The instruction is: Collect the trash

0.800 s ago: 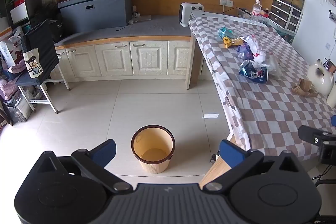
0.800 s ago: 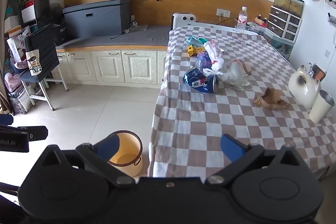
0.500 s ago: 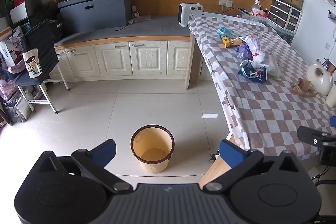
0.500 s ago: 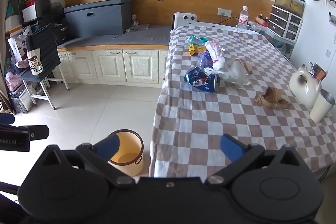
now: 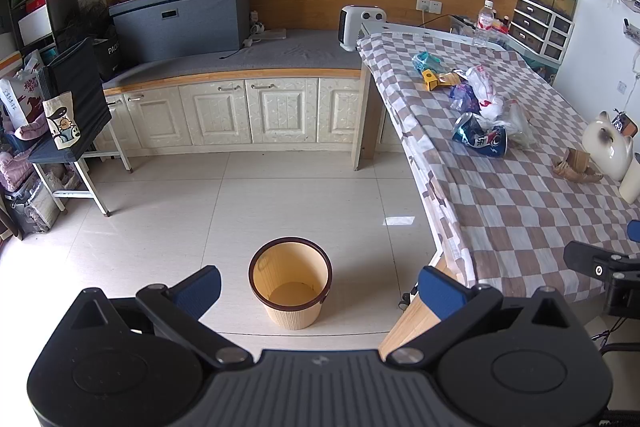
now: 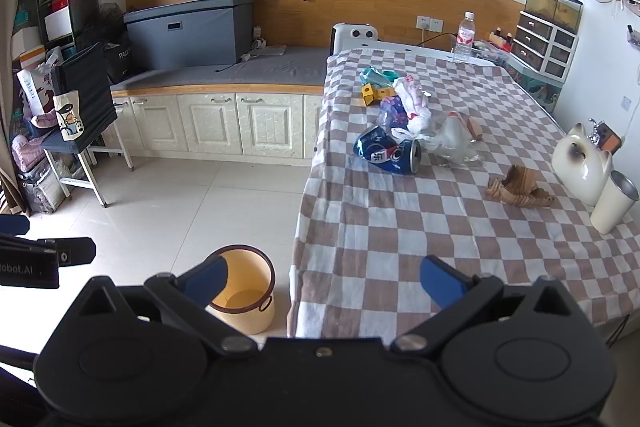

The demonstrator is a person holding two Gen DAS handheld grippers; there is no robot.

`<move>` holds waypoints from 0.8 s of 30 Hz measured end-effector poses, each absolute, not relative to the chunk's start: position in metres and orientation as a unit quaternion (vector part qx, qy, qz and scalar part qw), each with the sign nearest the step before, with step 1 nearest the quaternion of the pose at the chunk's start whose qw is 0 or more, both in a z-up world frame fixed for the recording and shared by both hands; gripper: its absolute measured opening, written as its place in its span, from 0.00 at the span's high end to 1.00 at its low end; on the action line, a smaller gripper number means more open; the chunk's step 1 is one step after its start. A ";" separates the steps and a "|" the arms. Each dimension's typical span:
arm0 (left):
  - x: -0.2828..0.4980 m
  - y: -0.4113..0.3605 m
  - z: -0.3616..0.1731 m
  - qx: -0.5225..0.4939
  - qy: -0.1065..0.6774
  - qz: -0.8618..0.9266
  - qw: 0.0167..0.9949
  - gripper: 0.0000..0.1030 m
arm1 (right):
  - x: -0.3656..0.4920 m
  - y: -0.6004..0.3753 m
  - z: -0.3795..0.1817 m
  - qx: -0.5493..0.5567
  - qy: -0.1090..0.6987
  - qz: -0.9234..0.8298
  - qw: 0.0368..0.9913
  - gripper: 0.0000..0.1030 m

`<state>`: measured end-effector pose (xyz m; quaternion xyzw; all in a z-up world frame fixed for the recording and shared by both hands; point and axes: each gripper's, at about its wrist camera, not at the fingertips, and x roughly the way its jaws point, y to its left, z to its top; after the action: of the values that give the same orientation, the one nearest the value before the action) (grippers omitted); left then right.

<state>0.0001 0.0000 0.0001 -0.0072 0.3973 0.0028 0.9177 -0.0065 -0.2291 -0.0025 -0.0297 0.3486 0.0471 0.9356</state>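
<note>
Left wrist: left tool (image 5: 318, 289) wide open, empty; right tool (image 6: 322, 281) likewise.

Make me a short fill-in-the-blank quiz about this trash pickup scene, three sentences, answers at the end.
1. The beige bin stands on the ____, beside the table.
2. The crushed blue can lies on its ____ on the checkered tablecloth.
3. The left gripper and right gripper are both ____ and hold nothing.

Missing words: floor; side; open
</note>
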 end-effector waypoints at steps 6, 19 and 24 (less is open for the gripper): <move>0.000 0.000 0.000 -0.007 0.397 0.002 0.918 0.00 | -0.008 -0.228 -0.002 -0.030 0.348 0.047 0.936 0.00; 0.000 -0.001 0.000 -0.007 0.395 0.000 0.918 0.00 | -0.012 -0.228 0.001 -0.030 0.349 0.046 0.936 0.00; 0.001 -0.002 0.000 -0.006 0.395 -0.001 0.919 0.00 | -0.014 -0.223 0.000 -0.029 0.348 0.045 0.936 0.00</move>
<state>0.0005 -0.0016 -0.0003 -0.0063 0.3952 -0.0010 0.9186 -0.0145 -0.2231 0.0000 -0.0291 0.3479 0.0448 0.9360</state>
